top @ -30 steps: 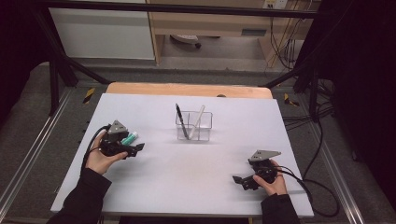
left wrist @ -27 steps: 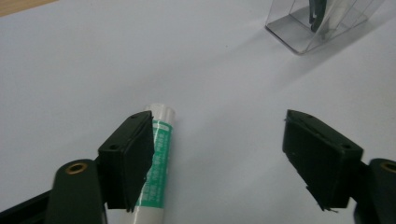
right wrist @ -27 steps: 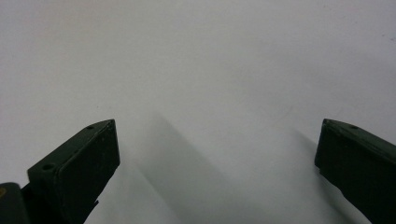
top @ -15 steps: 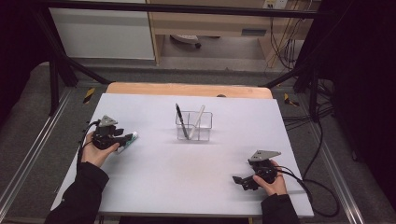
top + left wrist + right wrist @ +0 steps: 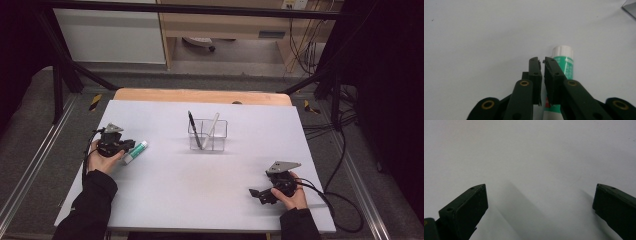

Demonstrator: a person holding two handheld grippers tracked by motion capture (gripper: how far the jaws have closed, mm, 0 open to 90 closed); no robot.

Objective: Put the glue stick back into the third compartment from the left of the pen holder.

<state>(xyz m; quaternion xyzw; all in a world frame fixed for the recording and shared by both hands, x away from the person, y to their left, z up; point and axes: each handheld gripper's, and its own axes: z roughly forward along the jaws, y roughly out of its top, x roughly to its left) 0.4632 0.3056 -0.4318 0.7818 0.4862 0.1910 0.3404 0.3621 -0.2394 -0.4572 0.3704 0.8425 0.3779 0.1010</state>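
A white sheet [image 5: 200, 185] covers most of a wooden table [image 5: 200, 95], whose bare edge shows along the far side; grey floor lies all around, with metal rails at both sides, a dark frame overhead, pale cabinets beyond and loose cables on the floor at the right. At the left of the high view the left gripper [image 5: 125, 146] rests on the sheet in the person's hand, its jaws drawn almost together with only a thin slit between them and nothing in it. A green and white tube [image 5: 135, 151] lies flat just beside and partly under those jaws; in the left gripper view the tube [image 5: 566, 67] has its near end hidden behind the right jaw, and its printing is too blurred to read. Its long axis runs from near left to far right across the sheet, white cap pointing toward the middle. At the centre stands a clear holder [image 5: 208, 135] with a black pen [image 5: 194, 129] and a white pen [image 5: 212, 128] leaning in it. Near the right front corner the right gripper [image 5: 255, 194] lies low on the sheet, jaws spread wide and empty.
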